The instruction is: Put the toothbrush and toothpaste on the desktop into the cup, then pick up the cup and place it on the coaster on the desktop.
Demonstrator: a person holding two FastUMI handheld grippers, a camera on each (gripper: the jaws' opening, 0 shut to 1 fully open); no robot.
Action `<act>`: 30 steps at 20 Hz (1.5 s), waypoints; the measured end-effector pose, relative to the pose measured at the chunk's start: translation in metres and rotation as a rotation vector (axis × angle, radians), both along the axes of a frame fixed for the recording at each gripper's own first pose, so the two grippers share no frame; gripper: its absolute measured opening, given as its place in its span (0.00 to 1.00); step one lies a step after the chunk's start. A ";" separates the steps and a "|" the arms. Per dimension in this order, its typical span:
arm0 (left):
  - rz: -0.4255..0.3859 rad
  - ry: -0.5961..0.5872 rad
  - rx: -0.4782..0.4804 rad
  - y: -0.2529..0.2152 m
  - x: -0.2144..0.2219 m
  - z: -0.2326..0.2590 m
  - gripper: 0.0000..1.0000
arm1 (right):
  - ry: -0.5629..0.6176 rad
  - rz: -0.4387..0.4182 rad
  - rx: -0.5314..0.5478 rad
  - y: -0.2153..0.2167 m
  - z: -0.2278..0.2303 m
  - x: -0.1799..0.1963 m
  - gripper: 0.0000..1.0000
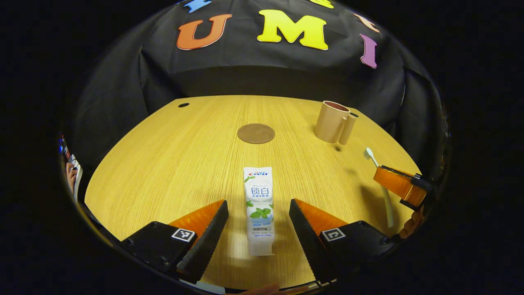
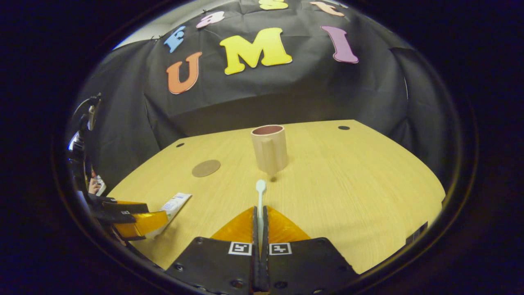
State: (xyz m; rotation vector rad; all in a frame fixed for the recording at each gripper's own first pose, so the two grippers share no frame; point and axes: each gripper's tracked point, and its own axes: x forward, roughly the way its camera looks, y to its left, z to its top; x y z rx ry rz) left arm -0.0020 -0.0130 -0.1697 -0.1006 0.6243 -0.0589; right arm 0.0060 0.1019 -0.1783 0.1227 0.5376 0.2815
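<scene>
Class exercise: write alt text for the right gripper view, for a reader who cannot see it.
The right hand-held gripper is shut on a white plastic toothbrush, head pointing at a beige plastic cup upright on the light wooden desktop. To the left lie a round brown coaster and a white toothpaste tube beside the left hand-held gripper.

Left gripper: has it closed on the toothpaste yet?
No, in the left gripper view the left gripper is open, its fingers standing apart on either side of the toothpaste lying on the desktop.
</scene>
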 end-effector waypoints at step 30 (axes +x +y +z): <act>0.075 -0.369 0.005 0.021 0.040 0.099 0.42 | -0.380 -0.033 -0.052 -0.002 0.131 0.082 0.01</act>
